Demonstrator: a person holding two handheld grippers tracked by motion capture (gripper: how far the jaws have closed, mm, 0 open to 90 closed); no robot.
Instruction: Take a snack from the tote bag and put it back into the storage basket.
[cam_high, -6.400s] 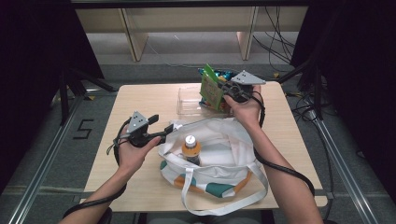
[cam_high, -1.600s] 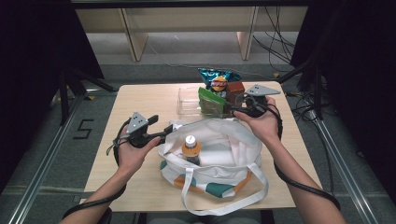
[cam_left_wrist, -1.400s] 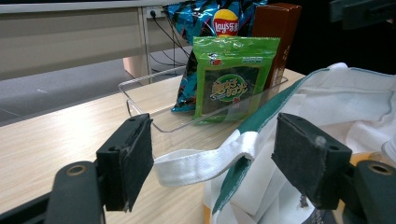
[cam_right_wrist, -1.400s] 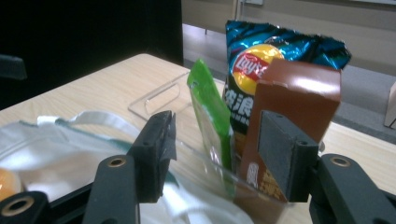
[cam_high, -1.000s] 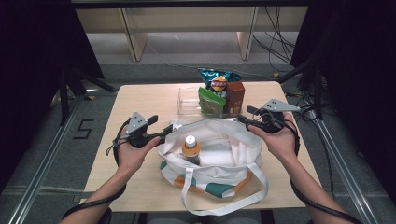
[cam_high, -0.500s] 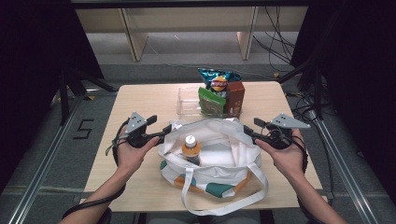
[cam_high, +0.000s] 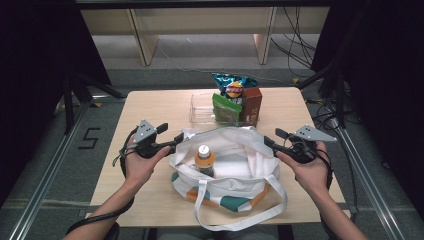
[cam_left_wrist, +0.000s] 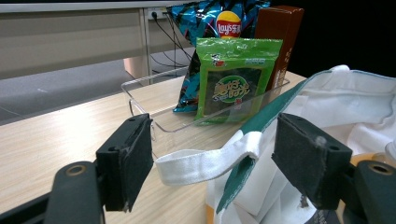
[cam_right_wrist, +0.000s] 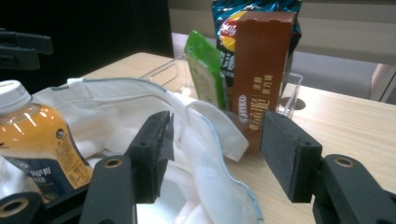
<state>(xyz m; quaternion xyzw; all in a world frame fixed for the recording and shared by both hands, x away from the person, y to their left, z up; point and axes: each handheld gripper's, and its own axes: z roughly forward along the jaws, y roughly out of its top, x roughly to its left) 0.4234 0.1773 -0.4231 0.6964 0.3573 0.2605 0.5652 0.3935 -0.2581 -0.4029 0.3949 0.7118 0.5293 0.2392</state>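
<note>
I am opening the white fabric tote bag with green trim (cam_high: 227, 165) at the near middle of the wooden table (cam_high: 150, 107), ready for the snacks. My left gripper (cam_high: 172, 144) has its jaws spread around the bag's white strap without pressing it; my right gripper (cam_high: 268, 142) stands spread at the opposite rim. Next, I judge, both must close on the cloth. My left gripper view shows the green seaweed packet (cam_left_wrist: 237, 79) upright in the clear plastic tray (cam_left_wrist: 140, 91); my right gripper view shows the orange drink bottle (cam_right_wrist: 35, 135) inside the bag.
</note>
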